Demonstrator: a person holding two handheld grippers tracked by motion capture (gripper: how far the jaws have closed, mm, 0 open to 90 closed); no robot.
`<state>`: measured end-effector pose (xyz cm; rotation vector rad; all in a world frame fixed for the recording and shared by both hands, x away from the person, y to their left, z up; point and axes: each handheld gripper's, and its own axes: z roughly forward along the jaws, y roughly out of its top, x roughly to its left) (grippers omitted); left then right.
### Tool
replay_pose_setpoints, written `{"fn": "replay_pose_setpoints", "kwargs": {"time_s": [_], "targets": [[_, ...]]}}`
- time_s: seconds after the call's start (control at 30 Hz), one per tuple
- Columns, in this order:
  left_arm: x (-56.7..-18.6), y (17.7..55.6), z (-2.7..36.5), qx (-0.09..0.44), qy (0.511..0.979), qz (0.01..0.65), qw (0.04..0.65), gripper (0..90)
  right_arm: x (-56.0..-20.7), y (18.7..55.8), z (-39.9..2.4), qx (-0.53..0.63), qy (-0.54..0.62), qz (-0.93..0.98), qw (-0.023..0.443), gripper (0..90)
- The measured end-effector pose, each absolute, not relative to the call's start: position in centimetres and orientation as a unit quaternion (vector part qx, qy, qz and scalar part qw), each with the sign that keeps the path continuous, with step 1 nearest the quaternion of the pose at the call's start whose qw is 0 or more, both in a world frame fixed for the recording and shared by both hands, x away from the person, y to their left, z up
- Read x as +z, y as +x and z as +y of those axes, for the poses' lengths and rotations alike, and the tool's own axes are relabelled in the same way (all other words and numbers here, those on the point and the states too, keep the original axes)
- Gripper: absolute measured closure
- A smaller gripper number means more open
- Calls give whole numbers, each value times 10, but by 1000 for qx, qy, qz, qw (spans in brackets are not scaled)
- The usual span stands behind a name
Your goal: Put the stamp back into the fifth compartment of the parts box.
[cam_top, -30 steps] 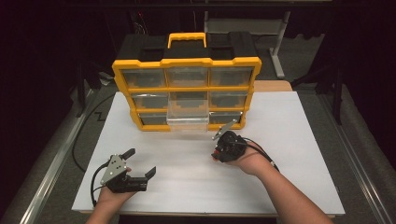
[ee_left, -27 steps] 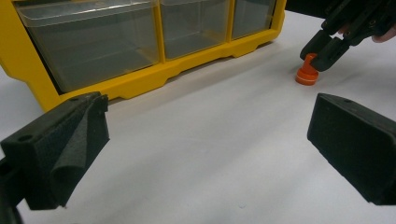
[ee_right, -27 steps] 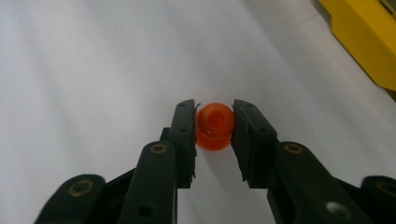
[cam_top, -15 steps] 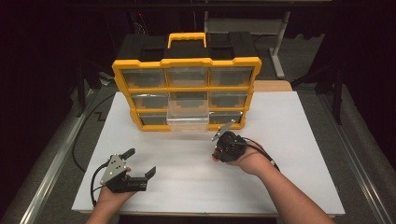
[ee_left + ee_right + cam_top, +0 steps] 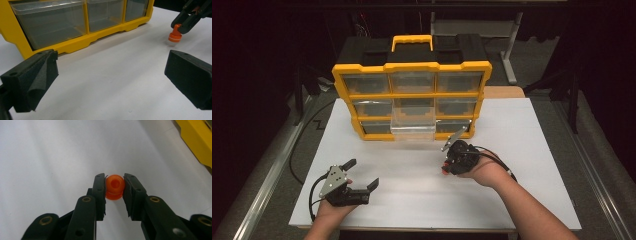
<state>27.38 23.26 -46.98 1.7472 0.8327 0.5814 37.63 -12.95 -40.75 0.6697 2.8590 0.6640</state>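
My right gripper (image 5: 114, 183) is shut on a small orange round part (image 5: 115, 188) and holds it just above the white table top (image 5: 532, 150). The same orange part (image 5: 174, 35) hangs in that gripper's jaws at the top right of the left gripper view. In the high view the right gripper (image 5: 446, 168) is right of centre, in front of the organizer. My left gripper (image 5: 362, 173) rests near the front left edge, and its jaws stand wide open with nothing between them (image 5: 110, 77).
A yellow organizer (image 5: 412, 67) with clear drawers stands at the back of the table. One clear drawer (image 5: 413, 122) in its middle column is pulled out toward me. The organizer's lower drawers (image 5: 52, 22) are close ahead of the left gripper.
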Motion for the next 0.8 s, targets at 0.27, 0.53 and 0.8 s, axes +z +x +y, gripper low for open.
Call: {"fn": "replay_pose_setpoints", "kwargs": {"time_s": [0.27, 0.53, 0.8], "targets": [[-470, 274, 232, 243, 732, 347, 533, 3, -392, 373, -135, 213, 212, 952, 52, 735], [-470, 274, 233, 244, 732, 348, 533, 3, -376, 371, -136, 201, 195, 959, 41, 735], [-470, 274, 234, 243, 729, 350, 536, 3, -358, 370, -135, 193, 184, 963, 39, 735]]}}
